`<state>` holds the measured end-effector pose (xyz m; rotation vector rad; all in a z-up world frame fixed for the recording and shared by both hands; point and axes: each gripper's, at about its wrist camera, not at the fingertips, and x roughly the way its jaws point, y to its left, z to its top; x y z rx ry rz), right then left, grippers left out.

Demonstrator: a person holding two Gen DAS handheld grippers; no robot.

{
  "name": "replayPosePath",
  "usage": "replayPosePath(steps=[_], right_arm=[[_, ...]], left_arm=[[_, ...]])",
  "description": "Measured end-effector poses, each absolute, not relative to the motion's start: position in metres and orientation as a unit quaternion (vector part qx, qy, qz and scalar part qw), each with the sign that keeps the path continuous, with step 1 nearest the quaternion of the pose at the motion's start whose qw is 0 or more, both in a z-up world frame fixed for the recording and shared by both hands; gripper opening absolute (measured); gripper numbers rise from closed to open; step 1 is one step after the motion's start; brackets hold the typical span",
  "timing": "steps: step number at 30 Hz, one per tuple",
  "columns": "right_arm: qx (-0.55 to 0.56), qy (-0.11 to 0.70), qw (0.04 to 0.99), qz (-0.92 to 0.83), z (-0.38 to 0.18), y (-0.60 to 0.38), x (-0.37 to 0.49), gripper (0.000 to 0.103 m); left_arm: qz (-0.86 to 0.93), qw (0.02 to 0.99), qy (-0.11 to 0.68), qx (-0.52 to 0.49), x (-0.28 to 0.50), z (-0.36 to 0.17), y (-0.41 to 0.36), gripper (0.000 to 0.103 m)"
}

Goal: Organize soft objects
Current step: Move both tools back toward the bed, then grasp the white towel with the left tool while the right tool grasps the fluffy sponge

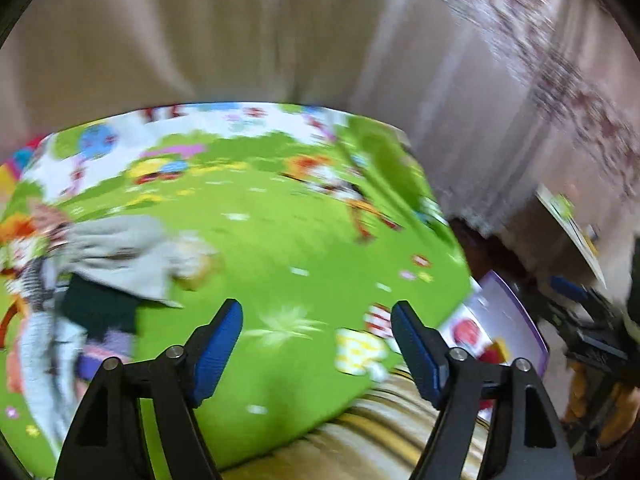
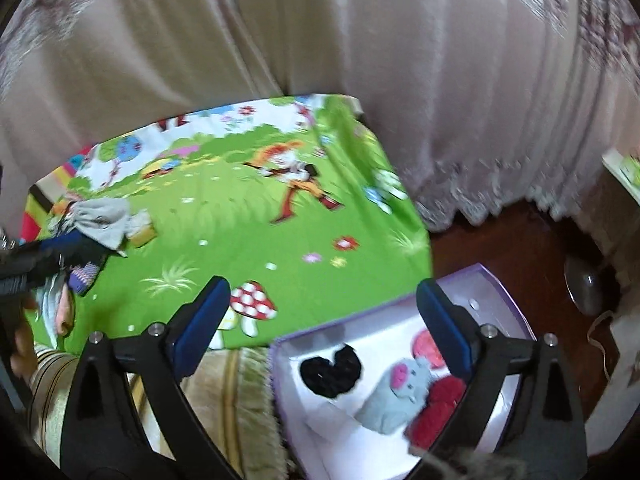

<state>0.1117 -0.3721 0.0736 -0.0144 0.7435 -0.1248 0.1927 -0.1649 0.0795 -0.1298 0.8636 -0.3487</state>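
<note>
A pile of soft clothes (image 1: 120, 256) lies on the left of a green cartoon play mat (image 1: 280, 240): a grey cloth, a dark piece and striped bits. My left gripper (image 1: 316, 306) hangs open over bare mat, right of the pile, with nothing between its fingers. The purple box (image 2: 480, 276) with a white inside holds a black soft item (image 2: 332, 368), a grey-blue plush sock with a pink patch (image 2: 400, 392) and a red fuzzy item (image 2: 436, 404). My right gripper (image 2: 324, 286) stands open and empty above the box's near-left corner. The pile (image 2: 102, 220) shows far left there.
A beige curtain (image 2: 360, 40) hangs behind the mat. Dark wooden floor (image 2: 520, 240) lies right of the mat, with a round grey base (image 2: 584, 284) on it. A striped fringed rug (image 2: 224, 384) sits in front of the mat. The left gripper's body (image 2: 36, 260) reaches in at the left edge.
</note>
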Motion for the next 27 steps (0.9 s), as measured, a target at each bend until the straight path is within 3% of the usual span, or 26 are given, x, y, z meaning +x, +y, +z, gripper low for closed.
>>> replayPosePath(steps=[11, 22, 23, 25, 27], right_arm=[[-0.029, 0.374, 0.925, 0.053, 0.073, -0.304, 0.154, 0.096], [-0.069, 0.394, 0.911, 0.101, 0.054, -0.244, 0.191, 0.095], [-0.072, 0.397, 0.909, 0.104, 0.051, -0.24, 0.194, 0.096], [-0.076, 0.402, 0.906, 0.109, 0.046, -0.235, 0.2, 0.095], [-0.079, 0.407, 0.903, 0.112, 0.042, -0.23, 0.205, 0.095]], left_arm=[[-0.024, 0.892, 0.427, -0.143, 0.256, 0.058, -0.011, 0.059], [-0.008, 0.876, 0.469, -0.11, 0.304, 0.019, -0.001, 0.058], [-0.009, 0.876, 0.472, -0.104, 0.306, 0.017, -0.002, 0.056], [-0.011, 0.877, 0.472, -0.09, 0.309, 0.014, -0.005, 0.028], [-0.011, 0.886, 0.459, -0.069, 0.308, 0.017, -0.008, 0.025]])
